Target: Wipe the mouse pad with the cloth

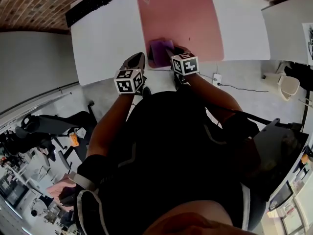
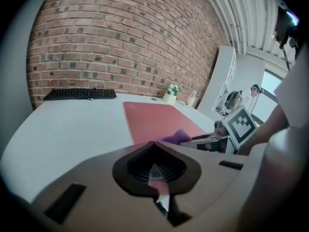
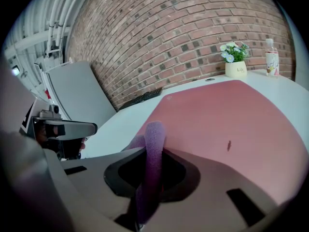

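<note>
Red brick wall (image 3: 193, 33) backs a smooth white table (image 2: 72, 124). Ahead of the right gripper (image 1: 171, 53) lies the flat pink mouse pad (image 1: 181, 18), round-cornered. Its jaws clamp a fuzzy purple cloth (image 3: 153, 149) on the pad's near edge. Beside it, the left gripper (image 2: 155, 170) is closed and empty.

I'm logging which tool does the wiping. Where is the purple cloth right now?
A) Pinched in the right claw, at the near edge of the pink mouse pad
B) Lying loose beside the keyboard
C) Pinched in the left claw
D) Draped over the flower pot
A: the right gripper view shows the purple cloth clamped in the right claw over the pink mouse pad, while the left claw holds nothing.
</note>
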The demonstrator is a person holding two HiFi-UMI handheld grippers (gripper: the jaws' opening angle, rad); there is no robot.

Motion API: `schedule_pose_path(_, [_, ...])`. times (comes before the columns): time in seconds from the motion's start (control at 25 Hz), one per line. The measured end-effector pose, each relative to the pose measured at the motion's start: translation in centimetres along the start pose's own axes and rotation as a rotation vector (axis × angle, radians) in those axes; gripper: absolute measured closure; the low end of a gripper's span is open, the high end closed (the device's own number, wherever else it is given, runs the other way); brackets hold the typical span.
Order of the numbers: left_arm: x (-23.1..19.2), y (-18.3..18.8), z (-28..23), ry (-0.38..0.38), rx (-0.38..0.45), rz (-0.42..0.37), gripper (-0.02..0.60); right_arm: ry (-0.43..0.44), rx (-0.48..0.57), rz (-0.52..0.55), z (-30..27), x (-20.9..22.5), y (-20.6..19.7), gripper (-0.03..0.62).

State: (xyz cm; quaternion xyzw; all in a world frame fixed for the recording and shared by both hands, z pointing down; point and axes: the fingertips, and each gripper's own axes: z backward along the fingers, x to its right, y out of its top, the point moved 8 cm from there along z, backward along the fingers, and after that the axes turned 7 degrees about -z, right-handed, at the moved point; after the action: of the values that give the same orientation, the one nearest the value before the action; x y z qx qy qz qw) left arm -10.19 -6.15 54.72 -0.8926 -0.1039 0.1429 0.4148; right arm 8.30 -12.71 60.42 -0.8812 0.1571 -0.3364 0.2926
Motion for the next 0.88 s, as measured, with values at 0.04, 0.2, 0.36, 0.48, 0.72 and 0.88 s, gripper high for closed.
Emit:
schedule_pose_path(0.04, [0.4,0.3,-0.3,-0.003,-0.001,-0.003,0.577,-0.008,0.006,-0.003,0.5,0.4,0.2,0.534])
schedule_pose_path(0.2, [1.3,0.1,-1.9,-0.03,-0.018,-0.023,0.577,-0.031,0.022,-0.025,1.3,2.1,0.1,0.534])
schedule_pose_path(0.36, [2.0,0.0,-3.2,-0.05,-0.033,-0.017,0.577,-0.044,0.026,-0.03,2.1,3.3,-0.4,0.534])
schedule_pose_path(0.48, [2.6,0.1,-4.0,-0.063,-0.036,-0.025,0.577,-0.051,0.031,-0.04,2.7,4.2,-0.8,0.534])
schedule_pose_path(0.72, [4.0,0.5,-5.2,-0.091,-0.037,-0.049,0.577,-0.072,0.043,-0.059,4.0,6.4,-1.3,0.534])
schedule_pose_path(0.88, [4.1,0.5,-5.7,-0.098,-0.046,-0.055,0.577,-0.084,0.05,-0.071,4.5,7.4,-1.5,0.534])
